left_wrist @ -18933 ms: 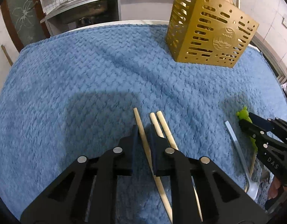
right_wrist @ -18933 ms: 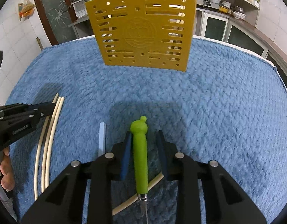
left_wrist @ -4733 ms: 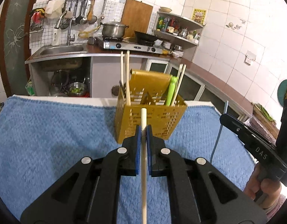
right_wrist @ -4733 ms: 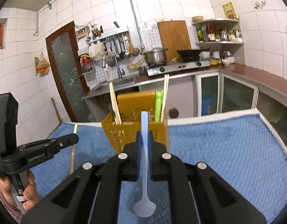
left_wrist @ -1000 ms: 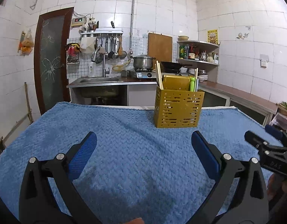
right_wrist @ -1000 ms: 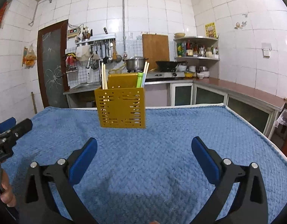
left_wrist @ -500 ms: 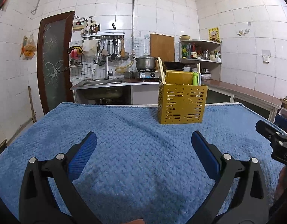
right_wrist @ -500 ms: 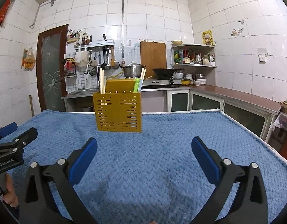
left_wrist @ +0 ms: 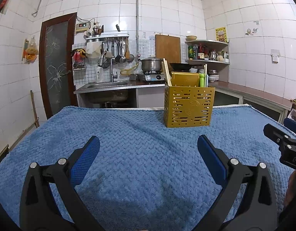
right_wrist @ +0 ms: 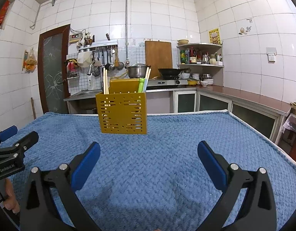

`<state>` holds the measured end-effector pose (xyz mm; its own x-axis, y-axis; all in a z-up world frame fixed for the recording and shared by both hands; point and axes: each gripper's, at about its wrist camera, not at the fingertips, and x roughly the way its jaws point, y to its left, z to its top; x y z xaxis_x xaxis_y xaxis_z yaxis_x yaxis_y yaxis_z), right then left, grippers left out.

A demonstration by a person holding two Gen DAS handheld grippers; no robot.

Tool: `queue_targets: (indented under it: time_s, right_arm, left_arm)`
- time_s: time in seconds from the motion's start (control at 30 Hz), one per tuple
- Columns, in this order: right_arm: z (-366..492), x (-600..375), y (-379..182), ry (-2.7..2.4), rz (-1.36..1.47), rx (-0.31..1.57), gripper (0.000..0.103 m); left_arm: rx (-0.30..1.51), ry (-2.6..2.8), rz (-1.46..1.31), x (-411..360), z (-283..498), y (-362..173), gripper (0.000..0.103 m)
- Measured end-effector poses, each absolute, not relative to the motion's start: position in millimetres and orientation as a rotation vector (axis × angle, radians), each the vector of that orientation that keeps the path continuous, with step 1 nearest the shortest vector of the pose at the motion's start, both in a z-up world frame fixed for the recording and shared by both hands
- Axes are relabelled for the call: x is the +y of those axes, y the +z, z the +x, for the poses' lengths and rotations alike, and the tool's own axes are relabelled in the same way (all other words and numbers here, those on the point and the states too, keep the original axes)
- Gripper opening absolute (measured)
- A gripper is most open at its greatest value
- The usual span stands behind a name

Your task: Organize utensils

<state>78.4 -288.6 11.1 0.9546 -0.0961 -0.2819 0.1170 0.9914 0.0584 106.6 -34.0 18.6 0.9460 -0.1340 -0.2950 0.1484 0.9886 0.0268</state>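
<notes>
The yellow utensil holder (left_wrist: 188,109) stands upright on the blue towel (left_wrist: 140,138) that covers the tabletop, toward the far edge. In the left wrist view it sits at abt 1 o'clock from the fingers; in the right wrist view (right_wrist: 122,113) at abt 11 o'clock. Its walls are perforated w/ slots.

Inside: two wooden chopsticks (left_wrist: 166,73) lean at the holder's left side, a green-handled utensil (left_wrist: 202,79) stands at the right side, w/ pale sticks (left_wrist: 205,74) just beside it. Right wrist view shows the same set: chopsticks (right_wrist: 105,80) on the left, green handle (right_wrist: 141,84) on the right, plus a light blue handle (right_wrist: 145,84) touching it and more chopsticks (right_wrist: 148,75) leaning behind.

Left hand-held gripper (left_wrist: 148,150) is released, jaws spread wide, blue pads (left_wrist: 84,160) apart, nothing between them; it hovers above the towel, well apart from the holder. Right hand-held gripper (right_wrist: 147,152) is likewise spread wide and empty, blue pads (right_wrist: 86,162) facing inward, over the towel.

Each gripper shows in the other's view: the right one (left_wrist: 282,140) at 3 o'clock of the left wrist view, the left one (right_wrist: 15,150) at 9 o'clock of the right wrist view.

Beyond the tabletop, at 12 o'clock: a sink (left_wrist: 107,85), a stove w/ steel pot (left_wrist: 151,65), a wok (right_wrist: 170,70), a cutting board (right_wrist: 158,54) against the tiled wall, a corner shelf of bottles (right_wrist: 199,54), and a brown door (left_wrist: 57,63) at 10 o'clock.
</notes>
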Motion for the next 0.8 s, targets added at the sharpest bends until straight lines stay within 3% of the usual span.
queue_targets:
  time_s: [0.8]
  right_arm:
    - [79.7, -288.0, 10.0, -0.105, 0.076, 0.283, 0.099]
  left_arm:
    - [0.313, -0.144, 0.048, -33.9, 107.5, 15.6, 0.098]
